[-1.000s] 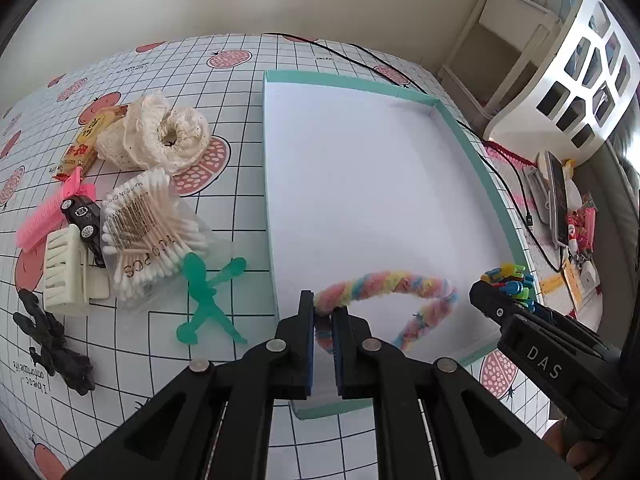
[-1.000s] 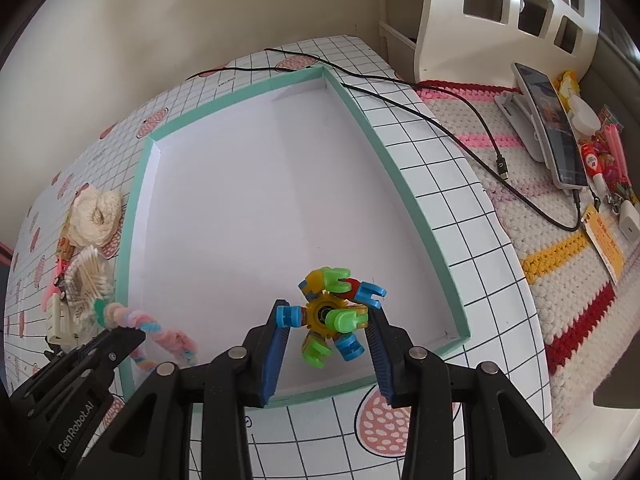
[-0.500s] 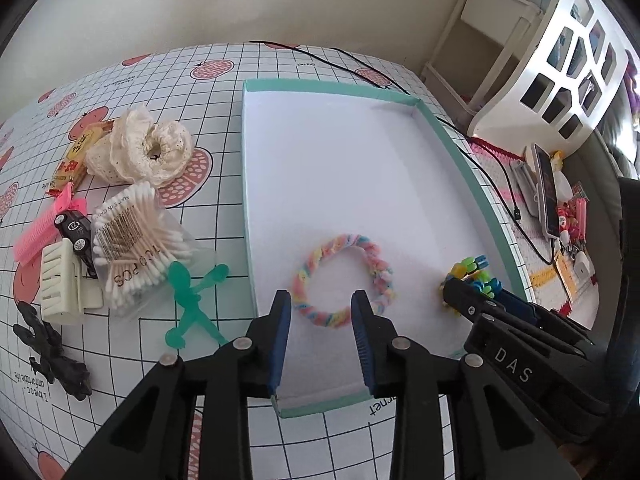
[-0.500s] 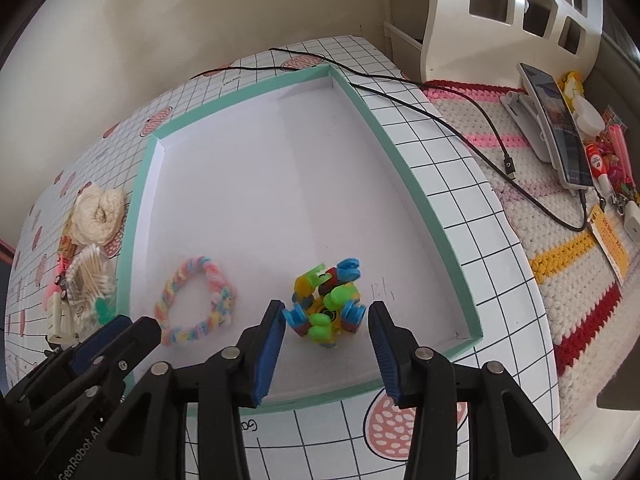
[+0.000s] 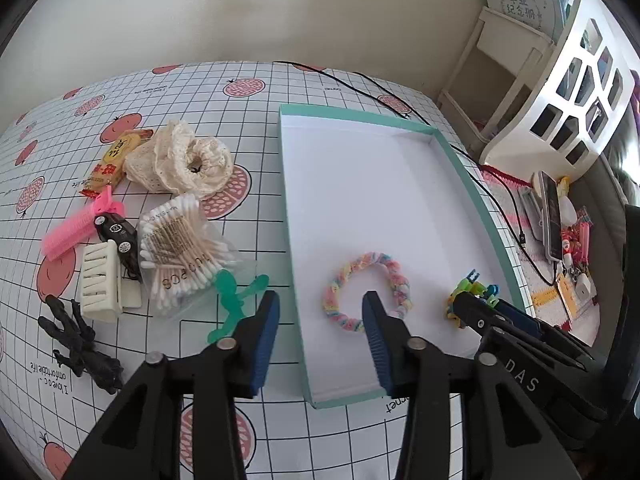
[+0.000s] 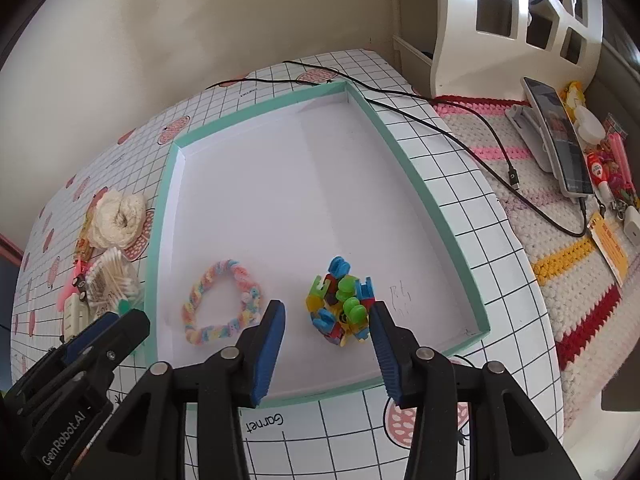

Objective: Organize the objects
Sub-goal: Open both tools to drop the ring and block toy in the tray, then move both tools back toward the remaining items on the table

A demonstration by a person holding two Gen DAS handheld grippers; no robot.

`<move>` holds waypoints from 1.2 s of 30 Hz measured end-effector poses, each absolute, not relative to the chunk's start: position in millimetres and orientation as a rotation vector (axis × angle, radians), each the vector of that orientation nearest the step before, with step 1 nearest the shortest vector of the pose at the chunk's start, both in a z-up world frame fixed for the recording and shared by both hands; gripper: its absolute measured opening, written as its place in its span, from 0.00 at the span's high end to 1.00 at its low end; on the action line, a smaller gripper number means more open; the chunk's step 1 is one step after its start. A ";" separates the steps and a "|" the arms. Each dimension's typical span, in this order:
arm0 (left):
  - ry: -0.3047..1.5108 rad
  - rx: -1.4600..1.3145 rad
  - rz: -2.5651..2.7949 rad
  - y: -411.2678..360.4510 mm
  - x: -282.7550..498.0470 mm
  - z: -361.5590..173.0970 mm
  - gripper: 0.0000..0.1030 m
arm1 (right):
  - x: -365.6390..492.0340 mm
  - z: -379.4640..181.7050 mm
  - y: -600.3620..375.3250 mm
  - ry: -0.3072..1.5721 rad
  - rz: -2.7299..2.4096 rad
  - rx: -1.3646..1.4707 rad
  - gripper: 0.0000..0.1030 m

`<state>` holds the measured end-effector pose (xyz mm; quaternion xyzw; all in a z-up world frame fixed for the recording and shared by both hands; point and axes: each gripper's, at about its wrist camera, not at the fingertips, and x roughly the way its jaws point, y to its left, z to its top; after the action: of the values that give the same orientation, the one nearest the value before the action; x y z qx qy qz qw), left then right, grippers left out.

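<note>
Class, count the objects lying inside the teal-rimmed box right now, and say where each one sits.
2. The pastel braided ring lies near the box's front-left; the colourful block toy sits to its right. Nothing else shows inside.

White "DAS" lettering on the black body of the right hand-held gripper (image 5: 476,307); "GenRobot.AI" on the black body of the left hand-held gripper (image 6: 116,326). The grid-patterned tablecloth with red fruit prints (image 6: 280,432) reads "Garnet", upside down, and "I love c…" at its left edge. The clear plastic bag of cotton swabs (image 5: 182,248) is marked "PCS", digits before it unclear.
</note>
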<state>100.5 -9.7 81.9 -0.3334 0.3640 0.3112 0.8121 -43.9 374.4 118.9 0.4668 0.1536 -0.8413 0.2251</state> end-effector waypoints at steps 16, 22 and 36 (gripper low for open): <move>0.750 -0.789 0.834 13.0 68.1 70.3 0.10 | -34.5 119.7 364.1 0.482 -2.295 1.188 0.00; 0.736 -0.761 0.860 15.3 64.2 71.8 0.05 | -35.9 118.0 362.4 0.493 -2.290 1.187 0.00; 0.710 -0.749 0.847 22.1 49.6 79.7 0.05 | -25.6 127.9 355.7 0.488 -2.319 1.107 0.00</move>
<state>49.6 22.1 79.7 -0.3472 0.3291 0.3927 0.7855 -25.6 355.7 127.9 0.4086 0.1803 -0.8562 0.2598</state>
